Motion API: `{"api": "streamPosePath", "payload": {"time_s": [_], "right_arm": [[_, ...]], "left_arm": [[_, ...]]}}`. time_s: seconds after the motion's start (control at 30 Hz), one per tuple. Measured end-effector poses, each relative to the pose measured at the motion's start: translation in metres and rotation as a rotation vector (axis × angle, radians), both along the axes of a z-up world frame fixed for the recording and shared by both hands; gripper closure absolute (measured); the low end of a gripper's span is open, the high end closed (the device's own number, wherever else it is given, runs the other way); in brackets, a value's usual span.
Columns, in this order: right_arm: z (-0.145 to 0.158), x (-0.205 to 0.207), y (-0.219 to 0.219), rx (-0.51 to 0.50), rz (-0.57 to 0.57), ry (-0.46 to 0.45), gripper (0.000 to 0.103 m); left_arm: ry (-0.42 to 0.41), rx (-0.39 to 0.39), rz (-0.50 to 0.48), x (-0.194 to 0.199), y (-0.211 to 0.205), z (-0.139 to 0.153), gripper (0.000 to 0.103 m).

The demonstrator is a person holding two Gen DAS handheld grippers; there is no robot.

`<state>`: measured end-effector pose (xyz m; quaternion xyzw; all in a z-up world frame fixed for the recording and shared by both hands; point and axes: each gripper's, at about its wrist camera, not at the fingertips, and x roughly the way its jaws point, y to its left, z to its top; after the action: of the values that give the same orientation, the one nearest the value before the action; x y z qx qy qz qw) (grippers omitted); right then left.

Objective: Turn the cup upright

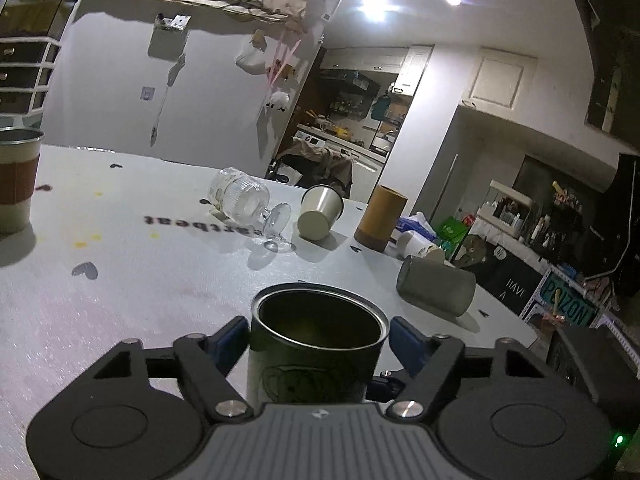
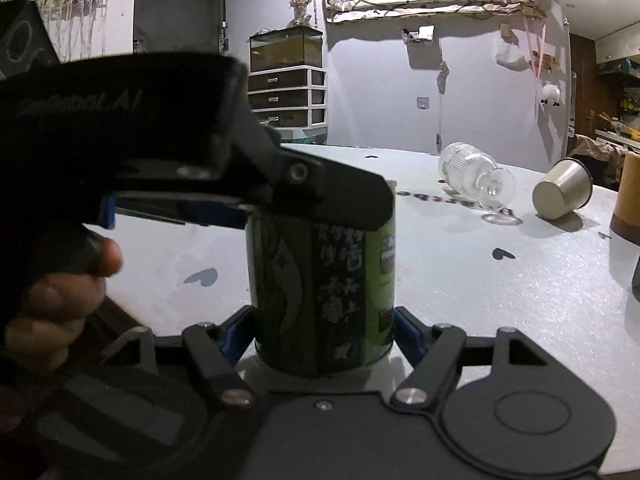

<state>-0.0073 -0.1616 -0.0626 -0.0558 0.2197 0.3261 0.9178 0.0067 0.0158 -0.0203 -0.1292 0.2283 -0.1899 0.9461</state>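
Note:
A green printed tin cup [image 1: 316, 344] stands upright on the white table, its open mouth up. My left gripper [image 1: 318, 340] is shut on its upper wall, blue pads on both sides. In the right wrist view the same cup [image 2: 320, 296] stands between the blue pads of my right gripper [image 2: 324, 332], which close on its lower wall. The left gripper's black body [image 2: 240, 176] crosses the cup's top, held by a hand [image 2: 52, 312].
On the table [image 1: 140, 280] lie a clear stemmed glass [image 1: 244, 200], a steel cup [image 1: 320, 212] and a grey cup [image 1: 436, 290], all on their sides. A brown cylinder [image 1: 380, 218] stands upright. A paper cup [image 1: 16, 184] stands far left.

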Motion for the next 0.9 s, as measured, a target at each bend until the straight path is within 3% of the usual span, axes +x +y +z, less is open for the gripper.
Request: {"api": "streamPosePath", "payload": {"time_s": [0.17,0.23,0.27,0.63,0.9], "right_arm": [[-0.002,0.005,0.000,0.010,-0.015,0.002,0.028],[-0.001,0.006,0.002,0.012,-0.037,-0.007,0.010],[0.000,0.005,0.002,0.011,-0.054,-0.018,0.007],[0.009,0.007,-0.006,0.041,-0.120,-0.058,0.007],[0.014,0.011,-0.009,0.043,-0.152,-0.092,0.007]], "left_arm": [[-0.024,0.035,0.008,0.007,0.002,0.002,0.027],[-0.059,0.088,0.067,0.013,0.006,0.005,0.027],[-0.073,0.105,0.096,0.018,0.010,0.007,0.027],[-0.109,0.147,0.407,0.097,0.075,0.023,0.027],[-0.107,0.183,0.534,0.146,0.113,0.022,0.027]]}}
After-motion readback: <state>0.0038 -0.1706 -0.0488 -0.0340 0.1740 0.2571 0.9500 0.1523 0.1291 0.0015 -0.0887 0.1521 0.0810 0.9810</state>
